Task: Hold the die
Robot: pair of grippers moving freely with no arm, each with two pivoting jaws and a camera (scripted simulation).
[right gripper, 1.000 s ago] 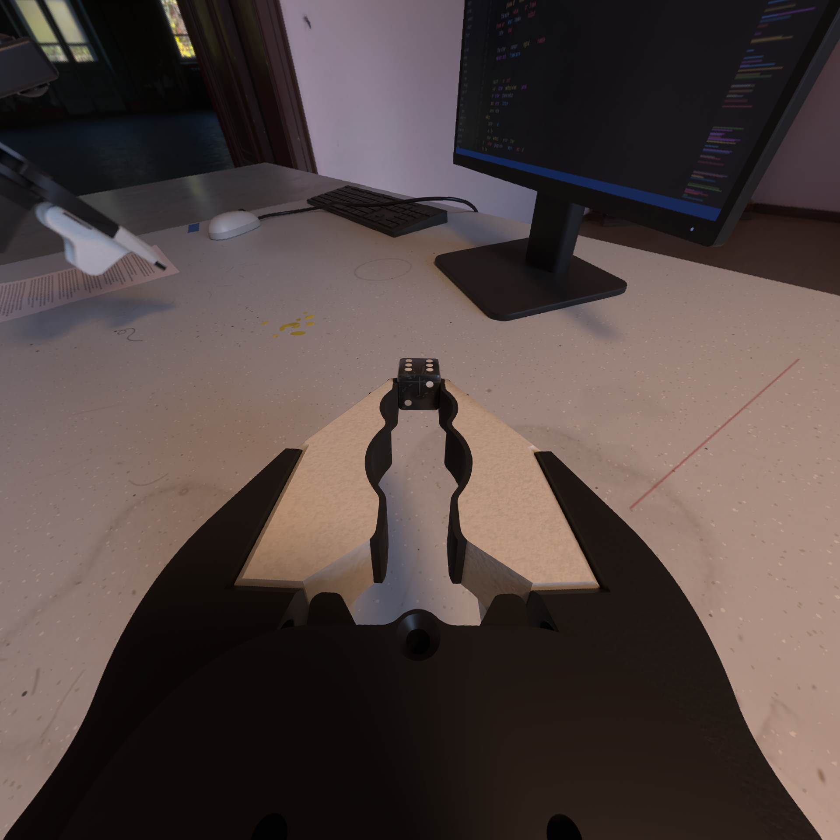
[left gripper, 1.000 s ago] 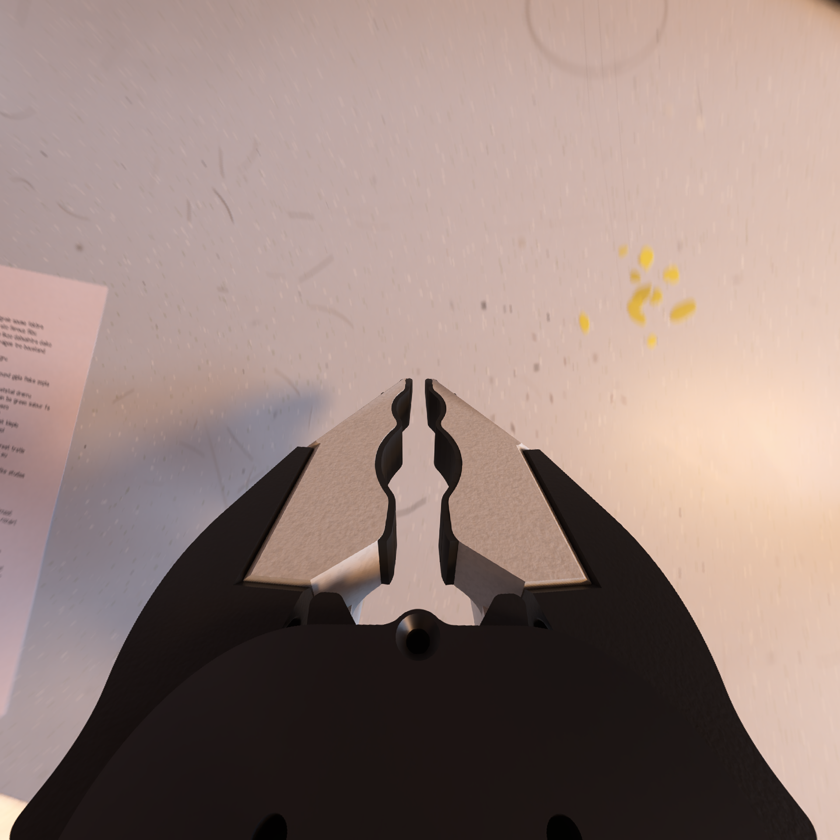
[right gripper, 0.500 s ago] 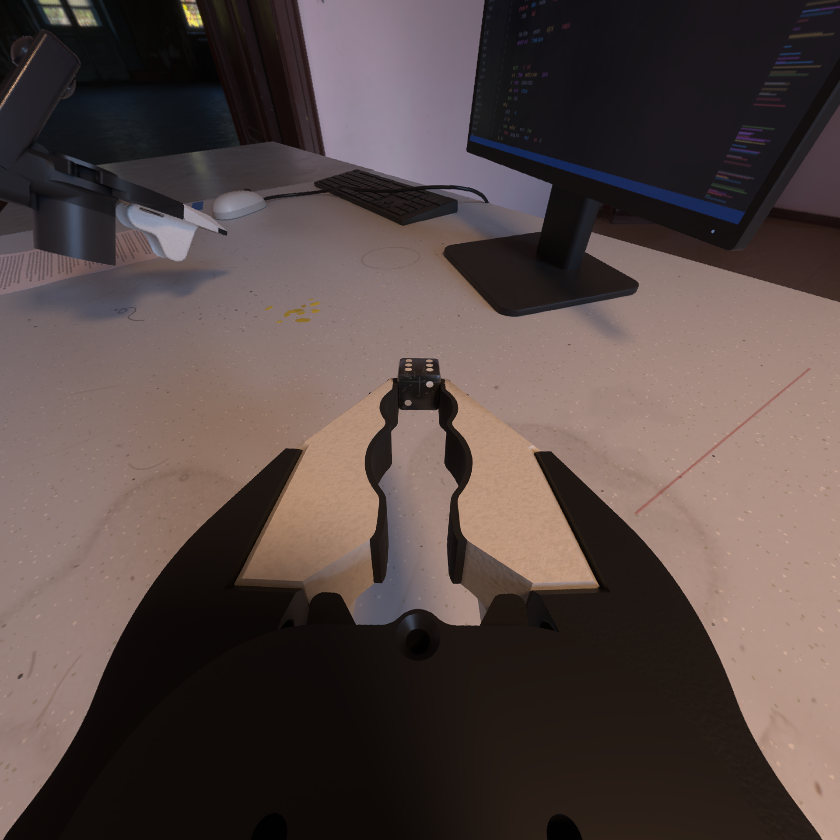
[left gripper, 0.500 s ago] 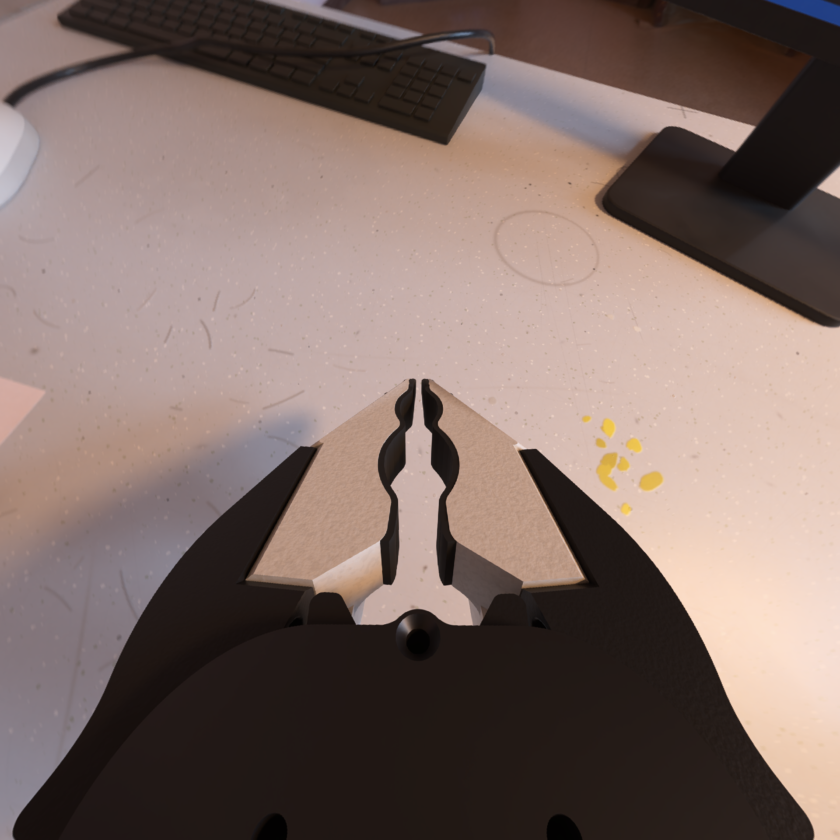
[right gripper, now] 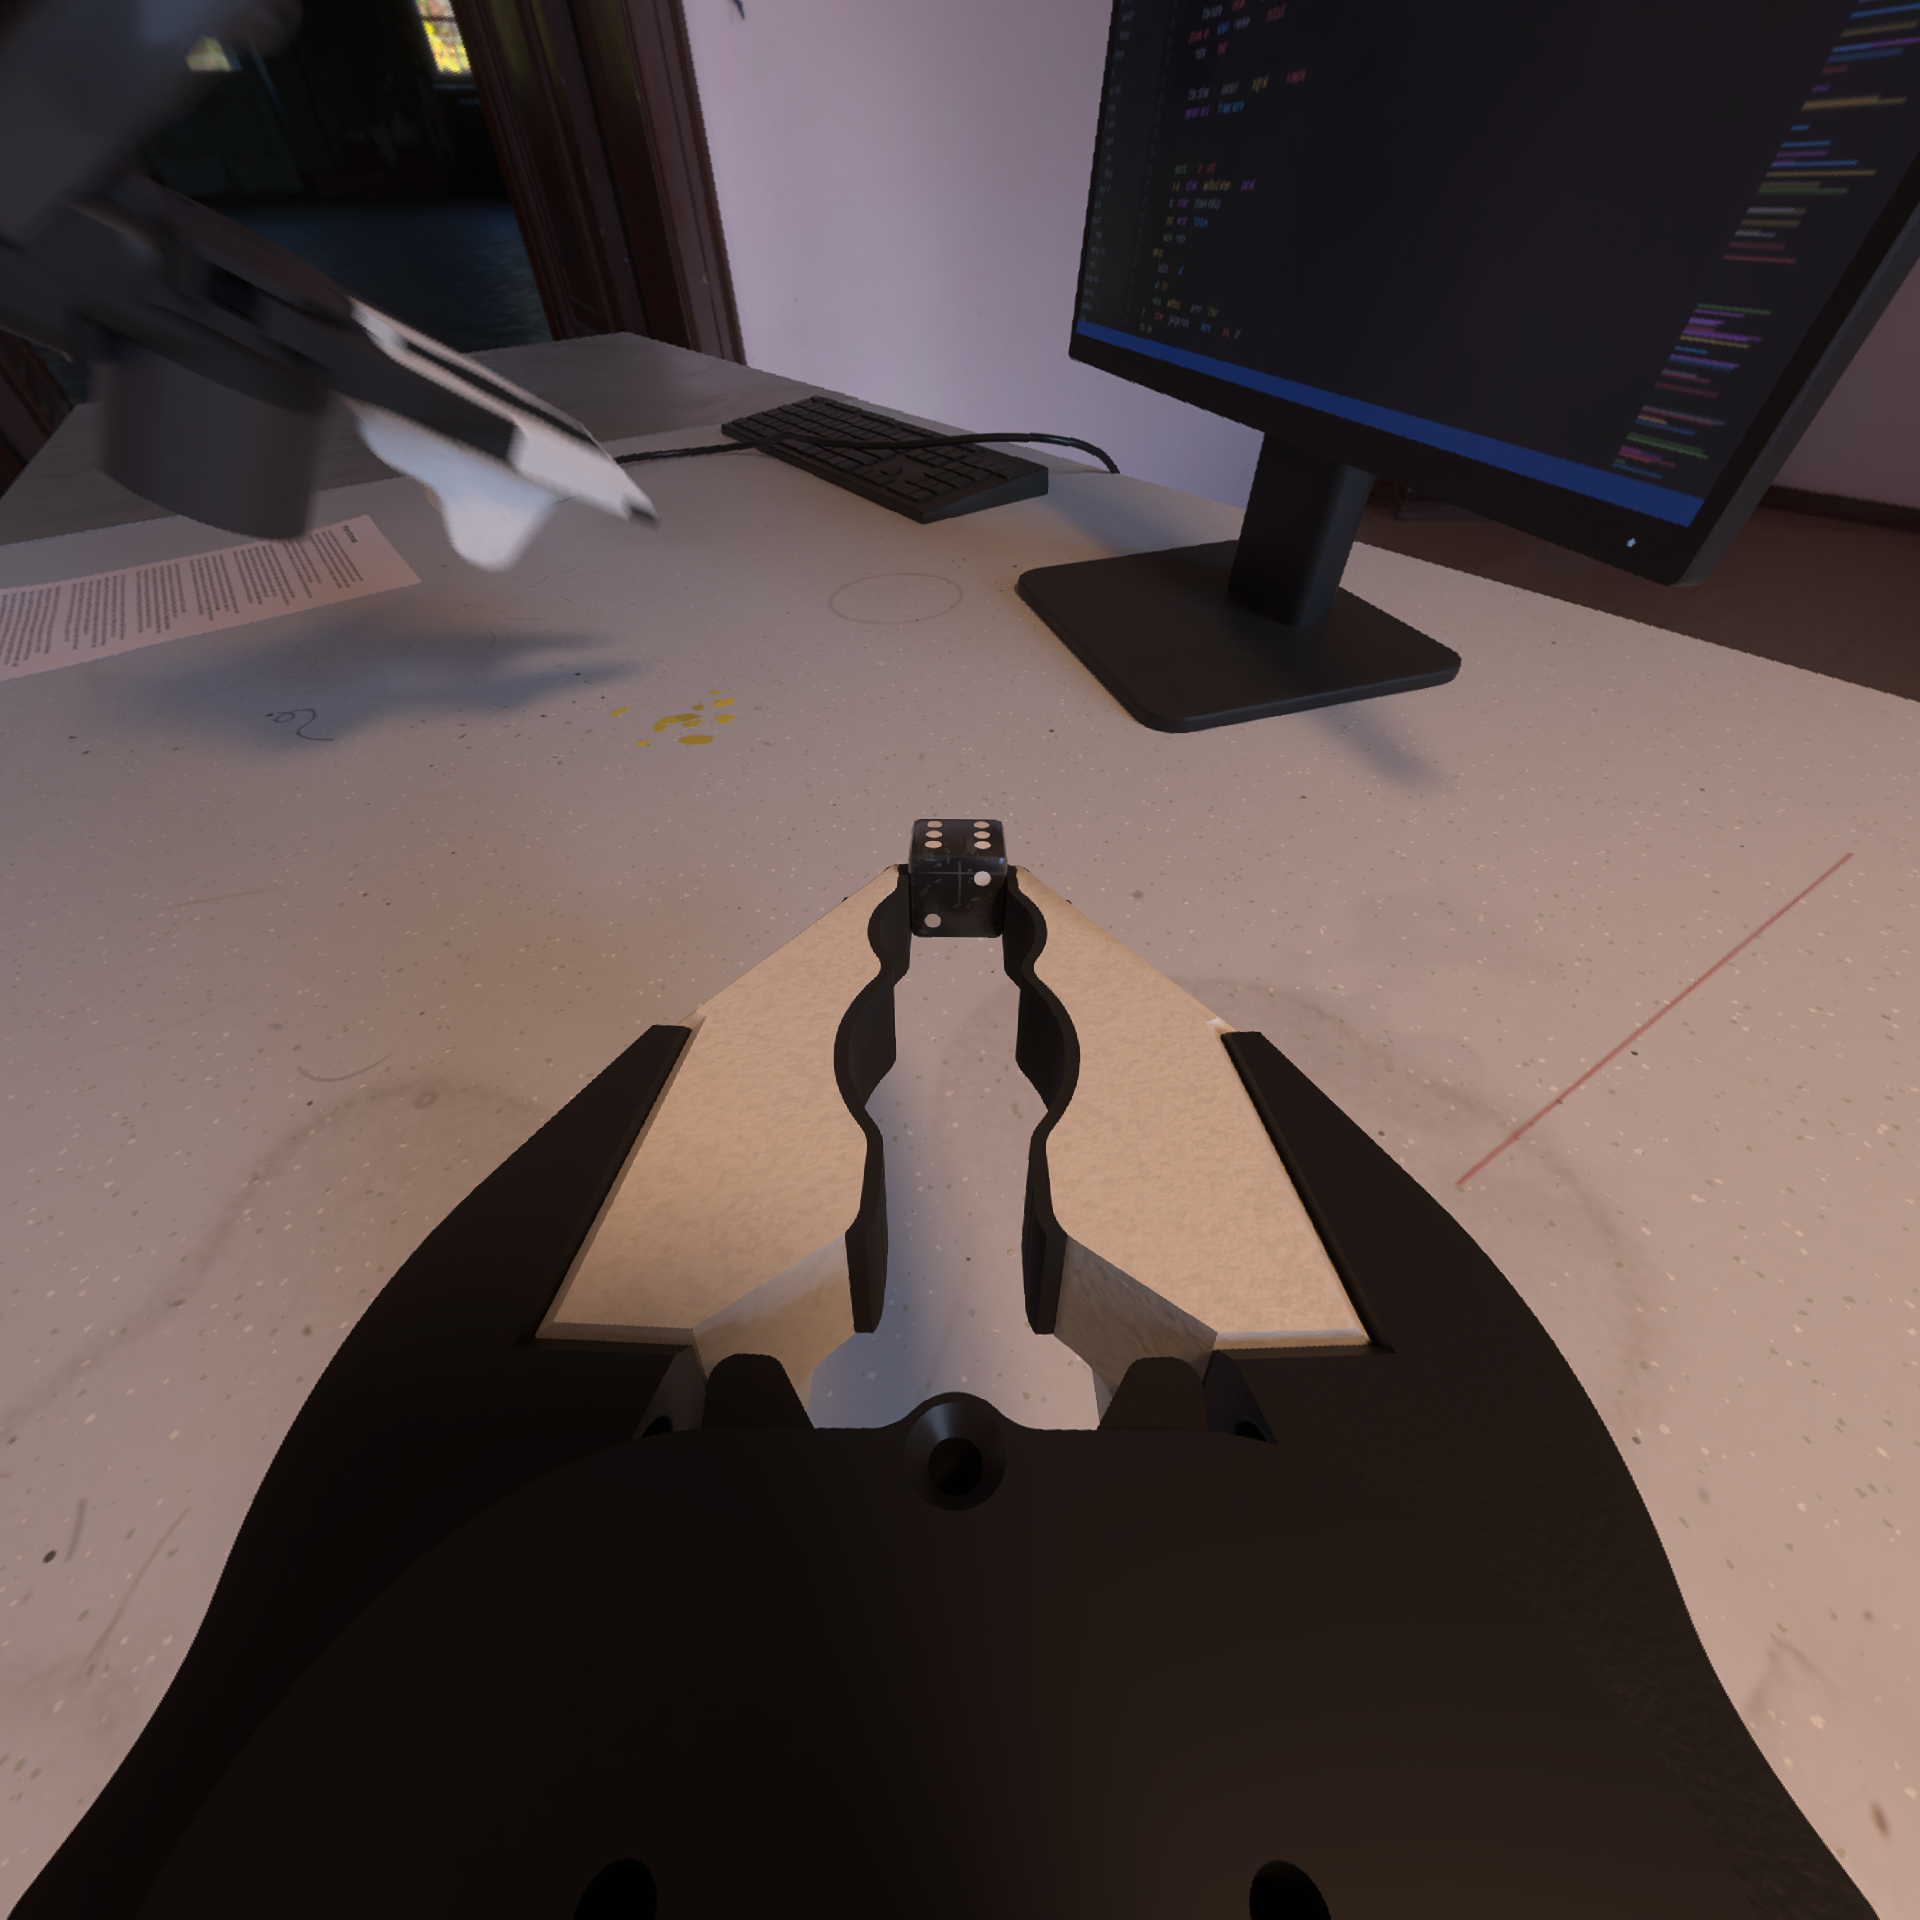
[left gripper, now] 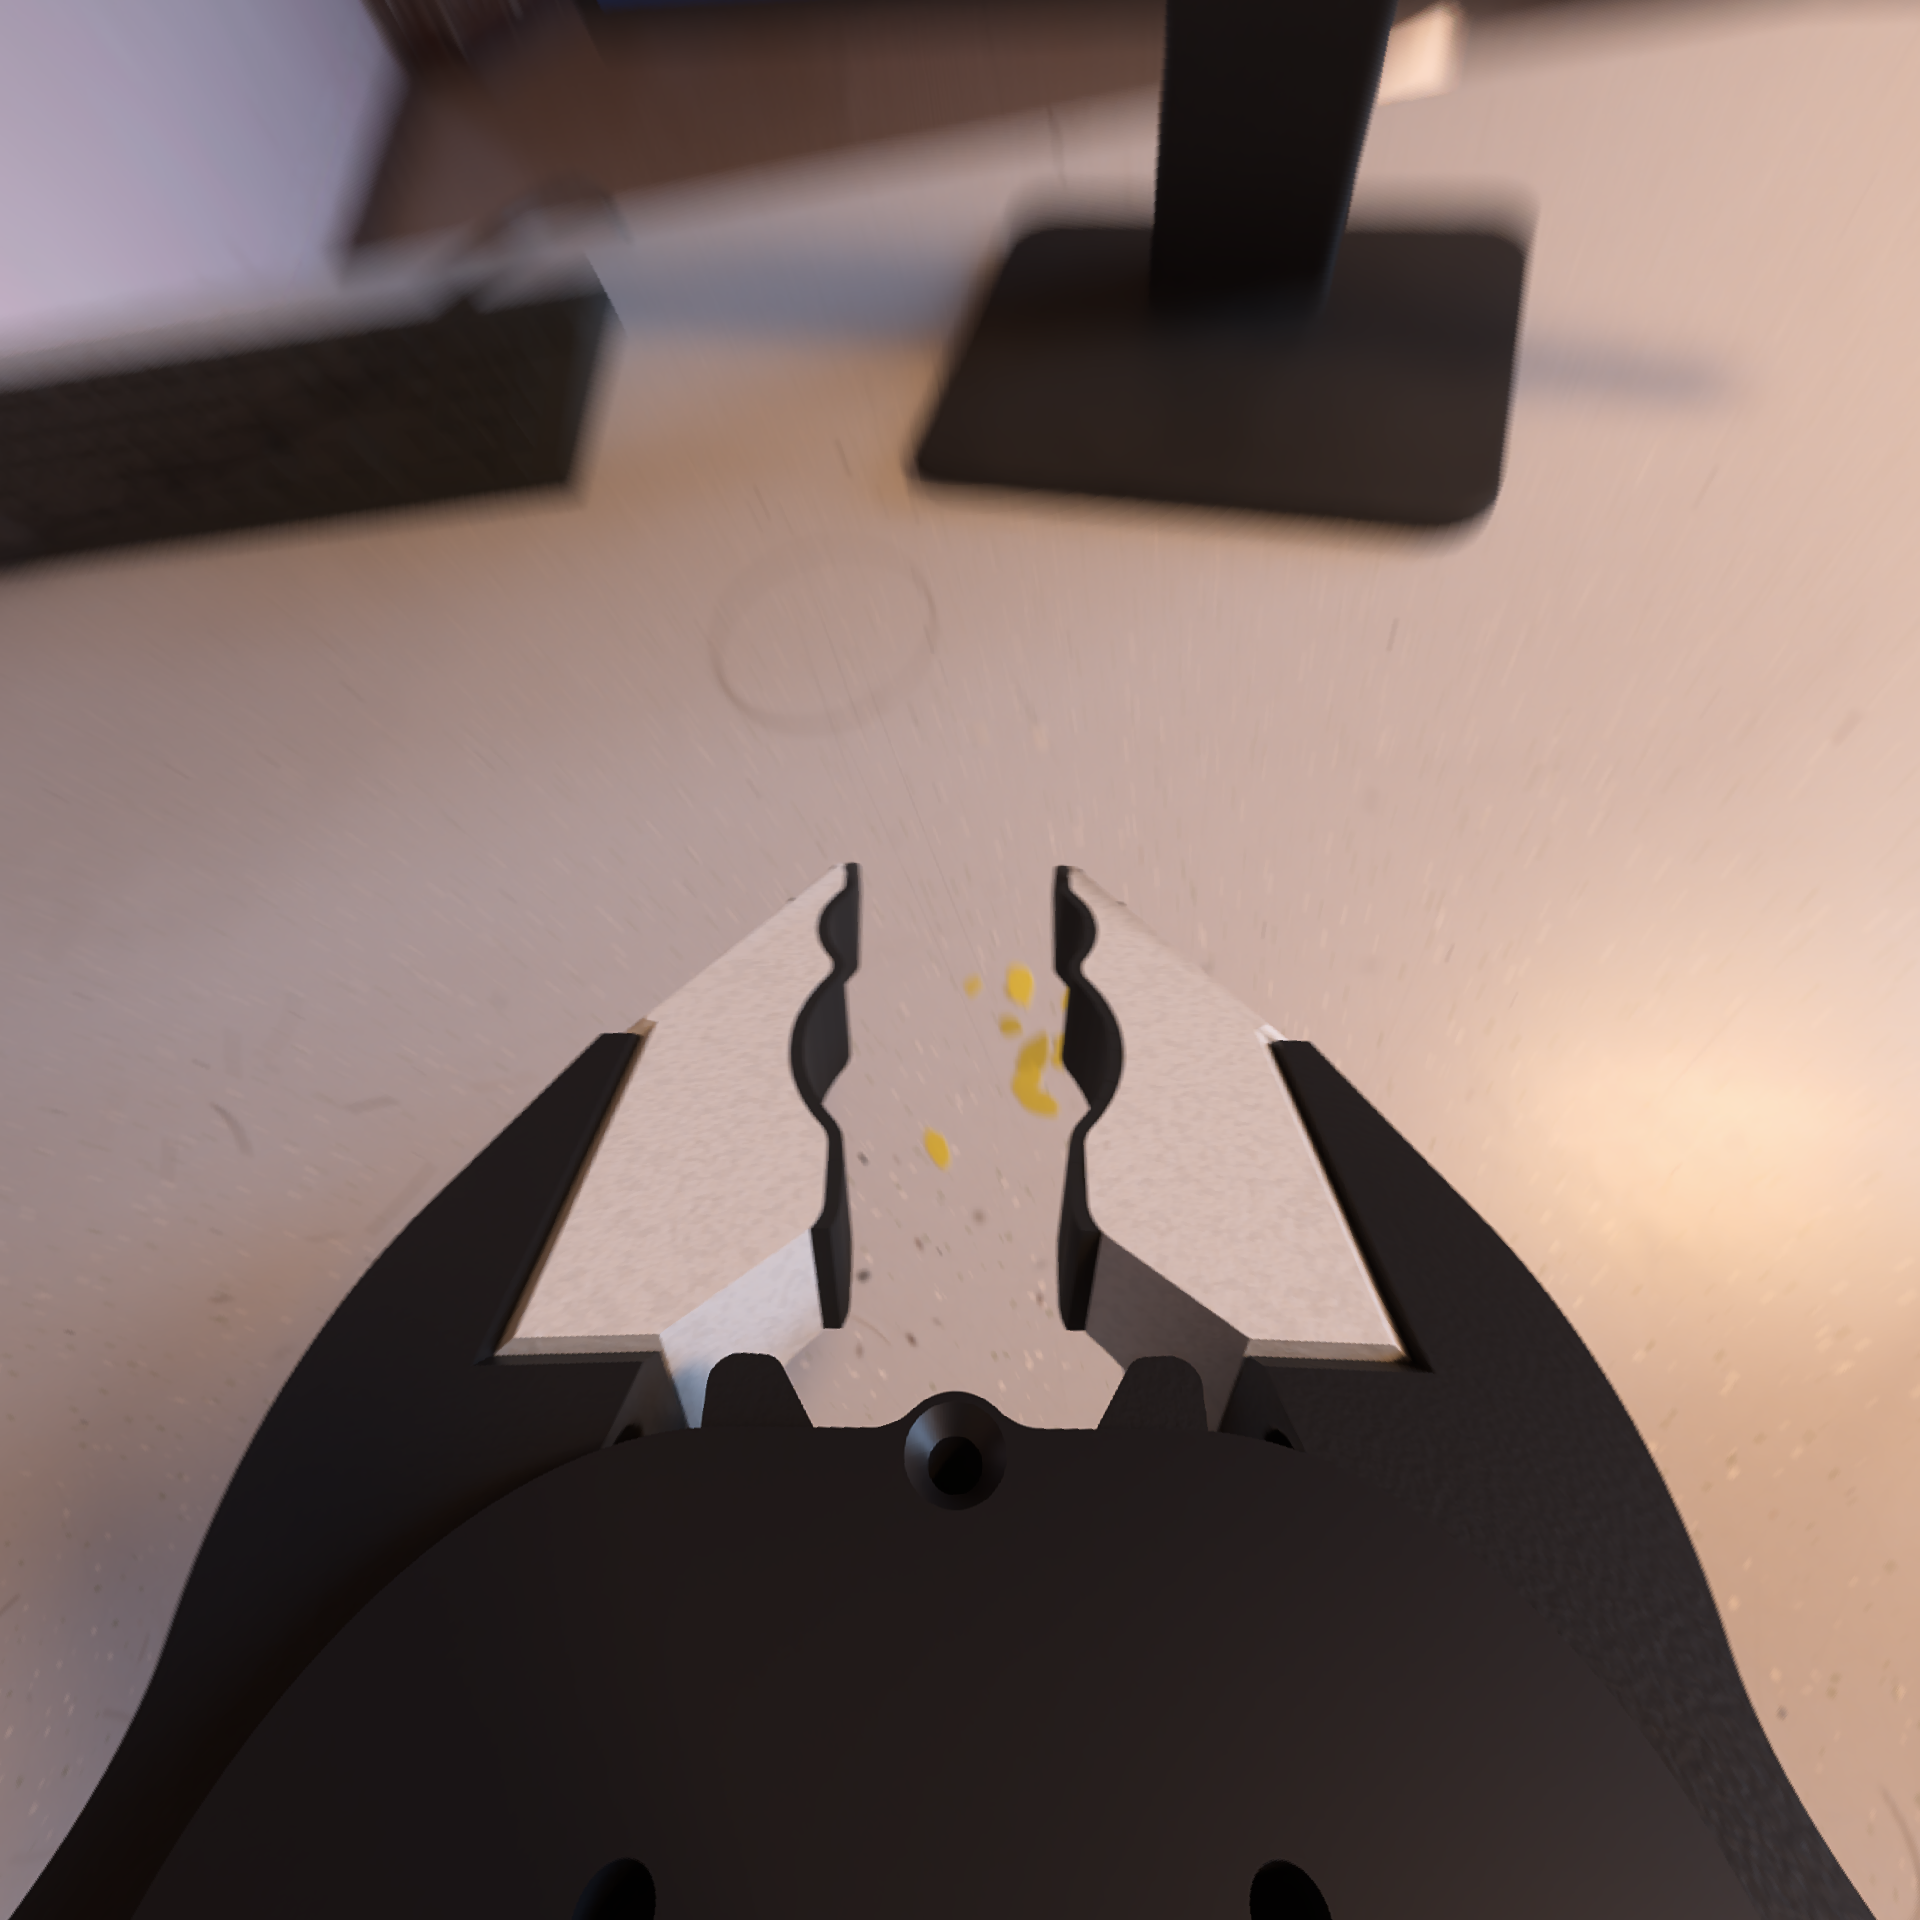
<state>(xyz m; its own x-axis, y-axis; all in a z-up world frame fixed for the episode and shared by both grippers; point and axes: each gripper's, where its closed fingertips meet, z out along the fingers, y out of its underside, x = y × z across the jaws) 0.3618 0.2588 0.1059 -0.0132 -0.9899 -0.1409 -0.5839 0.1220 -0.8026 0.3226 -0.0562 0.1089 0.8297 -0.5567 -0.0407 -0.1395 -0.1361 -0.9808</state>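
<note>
The small black cube die with white pips (right gripper: 957, 878) sits pinched between the very tips of the right gripper (right gripper: 956, 894), its two pale fingers (right gripper: 774, 1091) pressing on its left and right faces; the die looks lifted clear of the speckled off-white tabletop (right gripper: 1351, 1351), though the gap below it cannot be judged for certain. Ahead of this gripper and to its left lie yellow paint-like spots (right gripper: 691, 722) on the table, and beyond them a faint pencilled ring (right gripper: 896, 597). Ahead to its right stands a black flat monitor on a square black base (right gripper: 1236, 644), with a black keyboard (right gripper: 883, 457) farther off. A thin red line (right gripper: 1652, 1023) crosses the table to the right.

The left gripper (left gripper: 954, 883) hangs above the table with its fingers (left gripper: 727, 1091) parted and nothing between them; the yellow spots (left gripper: 1029, 1070) show through the gap beneath it. Ahead of it are the blurred ring (left gripper: 826, 644), monitor base (left gripper: 1226, 384) and keyboard (left gripper: 291, 426). Seen from the right wrist, this left gripper (right gripper: 623, 504) is blurred, far off to the left, above a printed white paper sheet (right gripper: 187, 592).
</note>
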